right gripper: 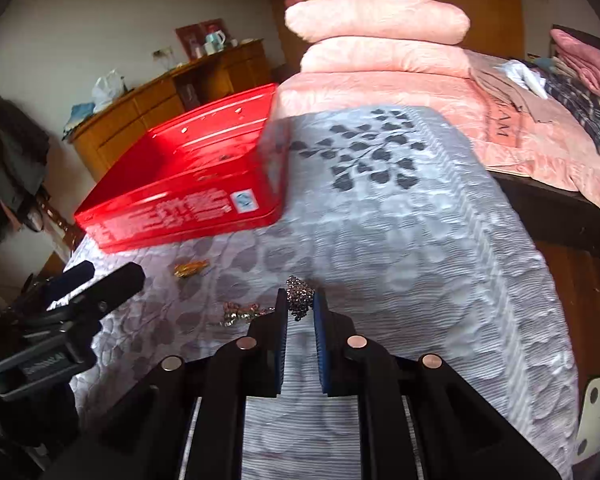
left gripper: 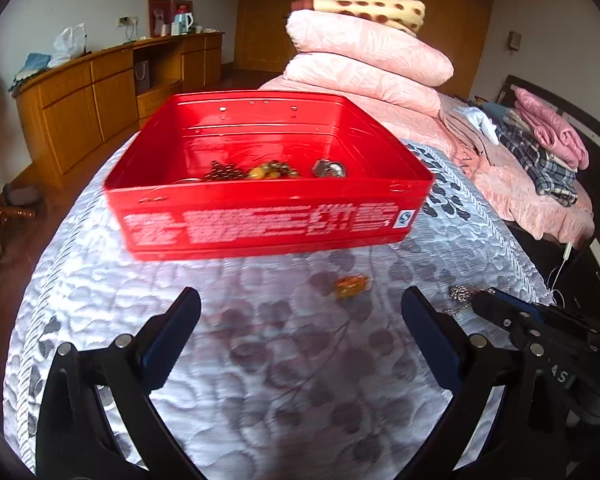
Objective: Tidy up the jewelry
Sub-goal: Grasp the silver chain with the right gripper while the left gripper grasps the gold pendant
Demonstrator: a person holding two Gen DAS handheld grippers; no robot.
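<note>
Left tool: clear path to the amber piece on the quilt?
Probably yes. The left tool is open, and the amber piece lies loose on the quilt just ahead, nothing between.

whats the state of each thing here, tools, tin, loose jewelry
left tool: open, empty, above the bedspread
right tool: shut on dark bead chain
red tin: lidless, holds several jewelry pieces
amber piece: loose on bedspread, outside tin
silvery chain: loose on bedspread, left of right tool

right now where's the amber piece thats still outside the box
The amber piece lies loose on the grey quilt, just in front of the red box, between the two grippers in both wrist views.
</note>
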